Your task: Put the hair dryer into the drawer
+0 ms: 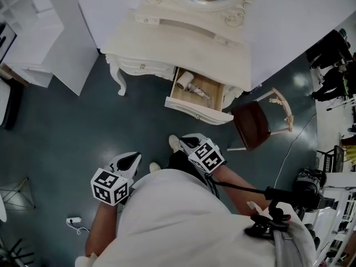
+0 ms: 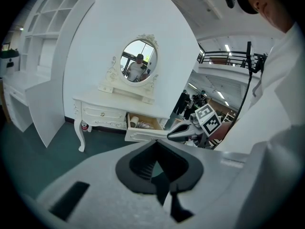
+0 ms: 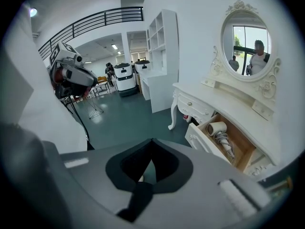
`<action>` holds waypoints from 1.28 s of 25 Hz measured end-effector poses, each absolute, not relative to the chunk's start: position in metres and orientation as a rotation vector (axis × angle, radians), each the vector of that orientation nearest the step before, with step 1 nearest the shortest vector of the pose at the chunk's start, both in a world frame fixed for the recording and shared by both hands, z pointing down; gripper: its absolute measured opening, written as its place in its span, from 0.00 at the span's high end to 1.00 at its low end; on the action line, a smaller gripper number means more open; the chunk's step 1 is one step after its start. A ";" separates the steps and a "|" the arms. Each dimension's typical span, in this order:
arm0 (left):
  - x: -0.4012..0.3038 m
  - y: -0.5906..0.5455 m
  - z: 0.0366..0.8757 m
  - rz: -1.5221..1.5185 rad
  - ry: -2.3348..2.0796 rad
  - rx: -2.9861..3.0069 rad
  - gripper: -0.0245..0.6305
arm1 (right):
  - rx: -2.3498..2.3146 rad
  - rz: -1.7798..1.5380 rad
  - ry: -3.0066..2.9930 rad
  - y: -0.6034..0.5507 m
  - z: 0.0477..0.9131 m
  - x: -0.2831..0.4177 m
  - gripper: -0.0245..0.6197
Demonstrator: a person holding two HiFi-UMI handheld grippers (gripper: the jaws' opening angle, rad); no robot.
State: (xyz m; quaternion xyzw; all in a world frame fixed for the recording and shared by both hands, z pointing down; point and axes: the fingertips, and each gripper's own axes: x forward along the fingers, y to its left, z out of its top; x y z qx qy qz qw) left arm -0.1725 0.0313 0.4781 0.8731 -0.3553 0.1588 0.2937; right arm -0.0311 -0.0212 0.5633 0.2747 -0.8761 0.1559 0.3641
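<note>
The white hair dryer (image 1: 185, 81) lies with its cord inside the open wooden drawer (image 1: 197, 111) of the white dressing table (image 1: 183, 49). In the right gripper view the hair dryer (image 3: 217, 128) rests in the drawer (image 3: 205, 140) at the right. Both grippers hang in front of the person's body, well short of the drawer. My left gripper (image 1: 133, 158) is shut and holds nothing. My right gripper (image 1: 187, 141) is also shut and empty, a little nearer the drawer. In the left gripper view the drawer (image 2: 143, 135) and the right gripper (image 2: 183, 131) show ahead.
A brown-seated chair (image 1: 253, 124) stands right of the drawer. A white shelf unit (image 1: 33, 32) stands at the far left. An oval mirror (image 3: 245, 39) tops the table. Camera gear and cables (image 1: 308, 185) crowd the right side. A plug (image 1: 73, 221) lies on the green floor.
</note>
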 end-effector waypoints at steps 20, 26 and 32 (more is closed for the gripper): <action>-0.173 0.029 0.491 0.430 -0.904 2.302 0.97 | 0.682 0.366 -2.241 -0.019 0.570 -0.039 0.96; -0.168 0.023 0.491 0.444 -0.896 2.302 0.97 | 0.675 0.369 -2.240 -0.021 0.571 -0.036 0.96; -0.157 0.018 0.497 0.459 -0.884 2.310 0.97 | 0.682 0.366 -2.245 -0.025 0.578 -0.027 0.96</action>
